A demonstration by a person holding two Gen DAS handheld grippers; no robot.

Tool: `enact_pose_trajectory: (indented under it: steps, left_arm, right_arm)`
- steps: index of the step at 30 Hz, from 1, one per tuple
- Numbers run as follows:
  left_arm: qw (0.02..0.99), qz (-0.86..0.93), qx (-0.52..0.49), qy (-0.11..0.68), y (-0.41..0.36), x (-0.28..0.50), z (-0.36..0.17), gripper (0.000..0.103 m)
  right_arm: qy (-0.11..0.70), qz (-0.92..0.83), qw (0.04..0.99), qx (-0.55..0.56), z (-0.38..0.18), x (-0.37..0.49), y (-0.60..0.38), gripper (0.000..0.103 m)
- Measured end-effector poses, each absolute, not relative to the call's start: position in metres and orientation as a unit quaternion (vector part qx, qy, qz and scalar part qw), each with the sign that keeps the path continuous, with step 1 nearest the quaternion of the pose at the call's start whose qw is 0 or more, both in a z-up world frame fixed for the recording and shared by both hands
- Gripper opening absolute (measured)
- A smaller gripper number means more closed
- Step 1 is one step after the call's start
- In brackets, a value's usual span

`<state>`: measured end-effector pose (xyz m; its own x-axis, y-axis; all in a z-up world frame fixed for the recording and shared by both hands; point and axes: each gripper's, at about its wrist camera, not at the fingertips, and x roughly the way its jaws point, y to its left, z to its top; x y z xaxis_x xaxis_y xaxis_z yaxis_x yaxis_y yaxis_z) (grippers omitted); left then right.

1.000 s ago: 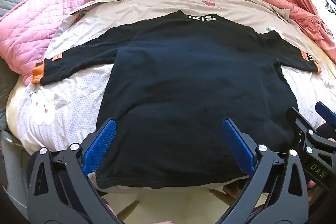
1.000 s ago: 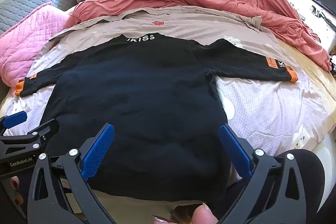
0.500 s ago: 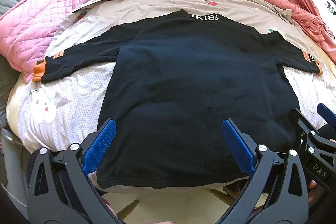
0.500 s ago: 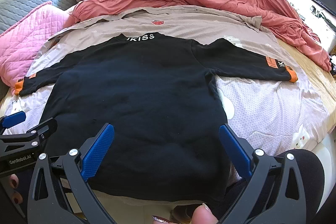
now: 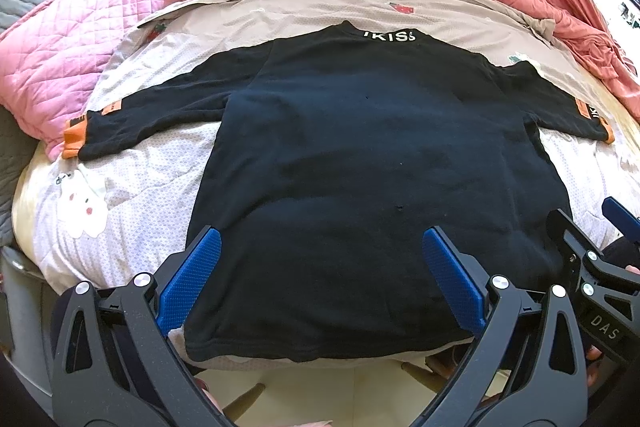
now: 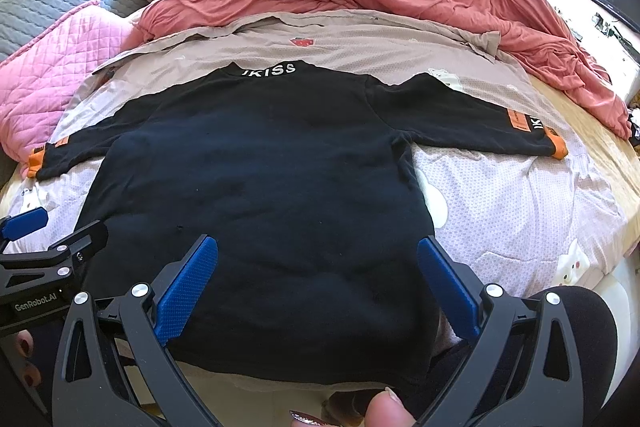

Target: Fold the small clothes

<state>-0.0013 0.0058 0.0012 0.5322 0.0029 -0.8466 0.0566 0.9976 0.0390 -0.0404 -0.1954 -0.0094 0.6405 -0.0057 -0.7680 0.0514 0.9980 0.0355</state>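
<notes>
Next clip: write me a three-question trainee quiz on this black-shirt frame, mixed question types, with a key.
1. True or false: the black shirt lies spread flat with both sleeves stretched out.
2. What colour are the shirt's cuffs?
   A. white
   B. orange
   C. green
3. Fill in: the left gripper and right gripper are both ____, holding nothing.

Key:
1. true
2. B
3. open
</notes>
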Motion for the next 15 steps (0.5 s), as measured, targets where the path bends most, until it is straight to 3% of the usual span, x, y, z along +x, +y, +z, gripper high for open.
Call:
enact_pose_trajectory:
  steps: [15]
  left_arm:
    - [0.874,-0.015,0.030,0.484,0.0064,-0.0010,0.0011,0.095]
  right_arm:
    - [0.426,-0.018,0.904,0.027,-0.0100,-0.0393,-0.1961,0.099]
